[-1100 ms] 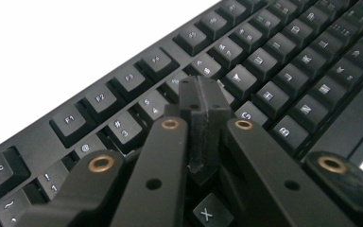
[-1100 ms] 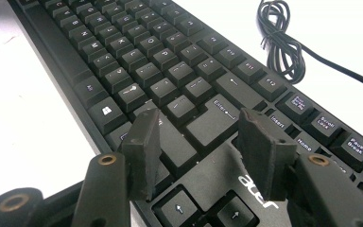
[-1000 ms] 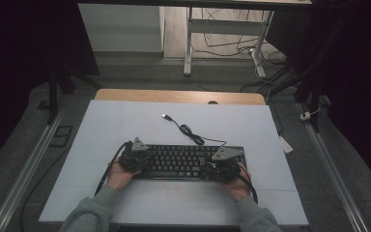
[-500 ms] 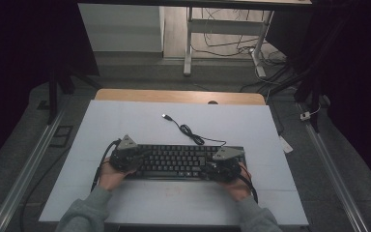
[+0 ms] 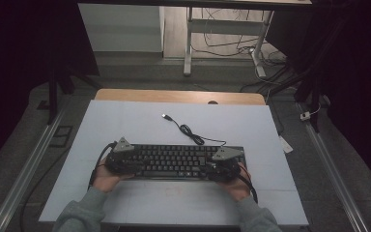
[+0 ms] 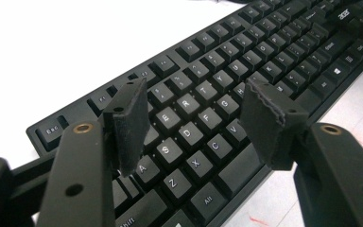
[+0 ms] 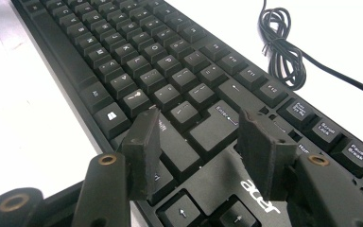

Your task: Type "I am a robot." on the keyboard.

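A black keyboard point(image 5: 174, 161) lies across the near part of the white tabletop point(image 5: 125, 121). Its coiled cable point(image 5: 191, 133) runs back to a USB plug point(image 5: 165, 116). My left gripper point(image 5: 134, 164) sits at the keyboard's left end. In the left gripper view, the left gripper point(image 6: 196, 101) hovers over the letter keys point(image 6: 189, 132); its jaws have just been opening and nothing is between them. My right gripper point(image 5: 211, 170) sits at the keyboard's right end. In the right gripper view, the right gripper point(image 7: 201, 125) stands open above the Enter key point(image 7: 217, 125), pads apart. The cable coil point(image 7: 283, 47) lies beyond.
A wooden strip point(image 5: 174, 95) borders the tabletop's far edge. Metal rails point(image 5: 34, 159) run along both sides of the table. A desk frame point(image 5: 188, 43) and loose cables lie on the floor behind. A small white tag point(image 5: 286, 144) sits off the right edge.
My left gripper has shifted left along the keyboard to its left end. The right gripper and the keyboard have stayed where they were.
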